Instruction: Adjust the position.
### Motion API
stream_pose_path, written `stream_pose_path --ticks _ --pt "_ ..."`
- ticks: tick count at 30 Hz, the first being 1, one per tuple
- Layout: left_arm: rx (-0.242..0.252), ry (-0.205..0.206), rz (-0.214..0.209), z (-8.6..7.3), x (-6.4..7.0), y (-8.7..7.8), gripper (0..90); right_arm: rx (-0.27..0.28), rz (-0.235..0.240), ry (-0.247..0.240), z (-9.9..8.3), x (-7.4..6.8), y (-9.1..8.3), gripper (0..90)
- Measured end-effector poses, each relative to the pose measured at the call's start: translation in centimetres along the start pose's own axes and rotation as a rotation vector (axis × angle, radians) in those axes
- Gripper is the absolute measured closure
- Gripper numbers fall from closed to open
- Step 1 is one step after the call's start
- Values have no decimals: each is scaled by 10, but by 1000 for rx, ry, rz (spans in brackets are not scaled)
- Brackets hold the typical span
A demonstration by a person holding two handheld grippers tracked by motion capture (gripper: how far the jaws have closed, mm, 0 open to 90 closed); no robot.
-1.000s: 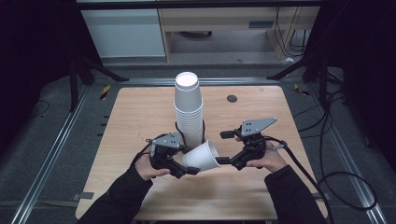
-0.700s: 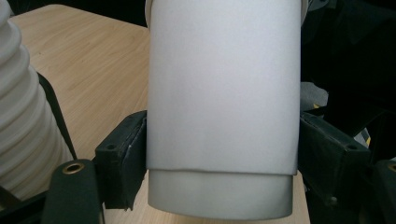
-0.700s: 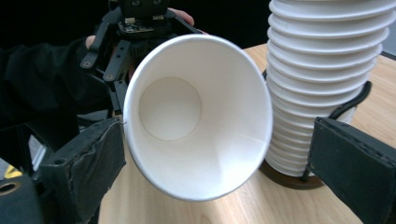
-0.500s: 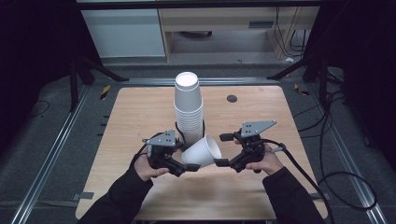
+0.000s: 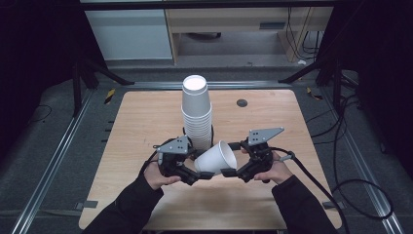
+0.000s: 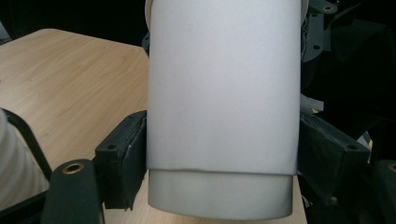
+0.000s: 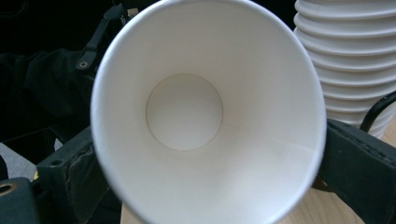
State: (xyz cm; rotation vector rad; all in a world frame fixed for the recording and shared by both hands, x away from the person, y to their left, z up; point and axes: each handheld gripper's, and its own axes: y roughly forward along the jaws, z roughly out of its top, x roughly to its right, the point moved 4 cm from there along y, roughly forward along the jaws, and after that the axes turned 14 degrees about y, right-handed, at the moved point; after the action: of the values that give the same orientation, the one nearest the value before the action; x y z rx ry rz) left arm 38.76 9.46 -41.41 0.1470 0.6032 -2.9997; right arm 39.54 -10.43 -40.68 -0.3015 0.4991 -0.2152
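A single white paper cup (image 5: 216, 157) lies tilted above the table between my two grippers, its mouth toward the right one. My left gripper (image 5: 197, 175) is shut on its lower wall; in the left gripper view the cup (image 6: 224, 93) sits between both black pads (image 6: 122, 158). My right gripper (image 5: 231, 171) meets the cup's rim. In the right gripper view I look straight into the cup (image 7: 184, 112), with a jaw against each side of the rim. A tall stack of upturned white cups (image 5: 197, 112) stands just behind.
The wooden table (image 5: 141, 122) has a small dark round hole (image 5: 242, 103) at its back right. The cup stack (image 7: 355, 56) rises close beside the held cup, with a black cable (image 7: 378, 114) across it. Metal rails and cables run along both sides of the table.
The right gripper has moved left and closed on the cup's mouth. The cup has tipped up a little, its rim higher and turned more to the right. The left hand has barely moved.
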Motion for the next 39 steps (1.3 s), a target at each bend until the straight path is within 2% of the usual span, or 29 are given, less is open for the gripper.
stream_pose_path --ticks 16,28,39 --pt "6 13 -9 1 2 6 227 -3 30 17 -2 1 5 70" --pt "-10 26 -26 0 3 8 228 -39 42 21 -5 1 7 83" --pt "-11 13 -26 -2 2 8 222 -45 35 17 -5 1 7 111"
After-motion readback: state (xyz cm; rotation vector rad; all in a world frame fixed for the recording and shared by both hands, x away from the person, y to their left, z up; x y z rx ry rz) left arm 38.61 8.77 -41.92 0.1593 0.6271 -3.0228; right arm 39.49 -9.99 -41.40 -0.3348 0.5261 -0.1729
